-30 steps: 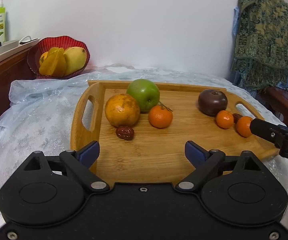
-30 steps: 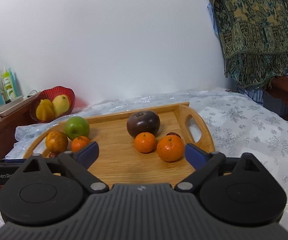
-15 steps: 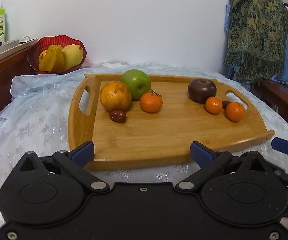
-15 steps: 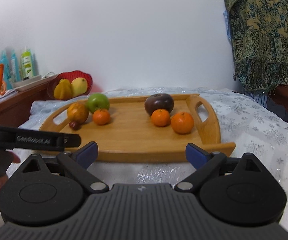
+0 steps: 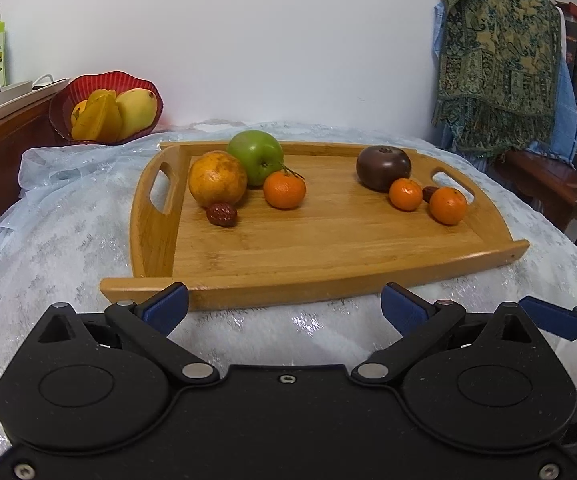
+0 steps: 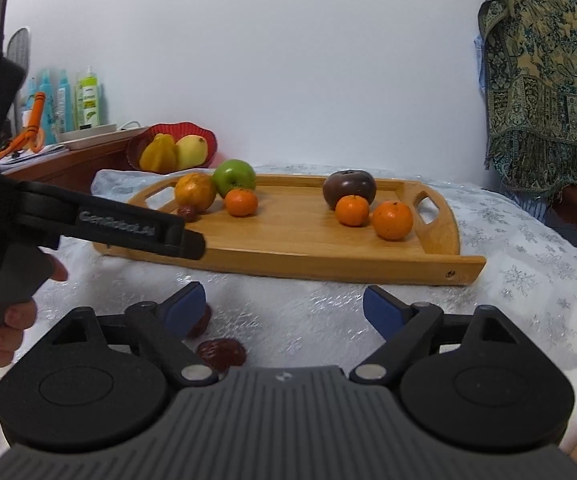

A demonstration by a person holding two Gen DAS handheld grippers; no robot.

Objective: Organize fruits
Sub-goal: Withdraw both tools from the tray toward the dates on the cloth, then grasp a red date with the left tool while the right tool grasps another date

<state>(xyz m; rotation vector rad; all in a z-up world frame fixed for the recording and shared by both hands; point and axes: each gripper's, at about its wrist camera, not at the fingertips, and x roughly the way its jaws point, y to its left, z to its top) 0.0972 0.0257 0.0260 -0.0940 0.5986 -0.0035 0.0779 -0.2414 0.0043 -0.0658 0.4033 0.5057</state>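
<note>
The fruits sat in two clusters on the wooden tray (image 5: pixel 328 240): an orange (image 5: pixel 217 178), a green apple (image 5: pixel 255 157) and a tangerine (image 5: pixel 284 190) toward its left handle, a dark fruit (image 5: pixel 383 168) toward its right. Two dates (image 6: pixel 221 354) lay on the tablecloth (image 6: pixel 528 264) beside your right gripper (image 6: pixel 284 306), whose jaws were closing on nothing. Your left gripper (image 5: pixel 284 306) hovered short of the tray, jaws spread wide and empty.
</note>
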